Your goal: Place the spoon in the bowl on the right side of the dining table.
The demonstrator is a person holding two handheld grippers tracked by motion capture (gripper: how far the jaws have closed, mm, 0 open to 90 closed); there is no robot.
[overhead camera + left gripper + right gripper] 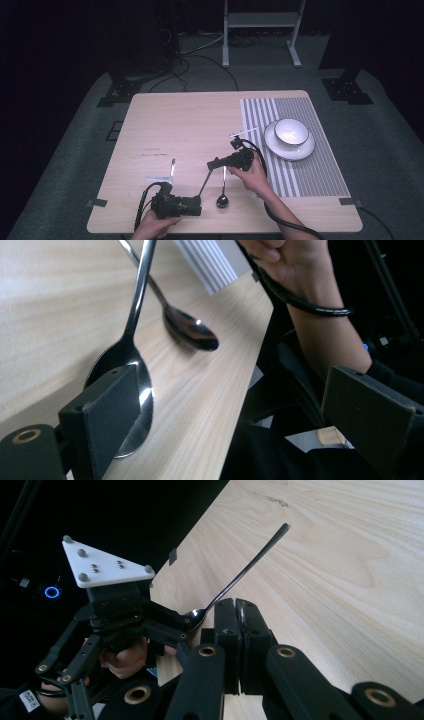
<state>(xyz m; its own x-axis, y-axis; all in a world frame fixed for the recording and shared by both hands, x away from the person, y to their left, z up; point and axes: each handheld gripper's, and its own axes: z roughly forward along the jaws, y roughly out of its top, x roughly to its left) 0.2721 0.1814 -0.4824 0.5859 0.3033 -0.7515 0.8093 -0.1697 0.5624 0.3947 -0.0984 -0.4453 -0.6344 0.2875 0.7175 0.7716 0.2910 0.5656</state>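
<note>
Bottom of high view: left gripper (196,204) released, its jaws wide around the bowl end of the spoon (131,335), right gripper (214,164) above clenched on the handle, likely a hand-over toward the second spoon (222,196) and plate (280,149).

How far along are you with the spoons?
Looks done: the bowl sits on its plate on the striped mat. In hand: the right gripper is shut on the handle of one spoon, whose scoop end is down by the open left gripper. Probably left: that spoon and the second spoon, lying on bare wood, are both off the mat.
</note>
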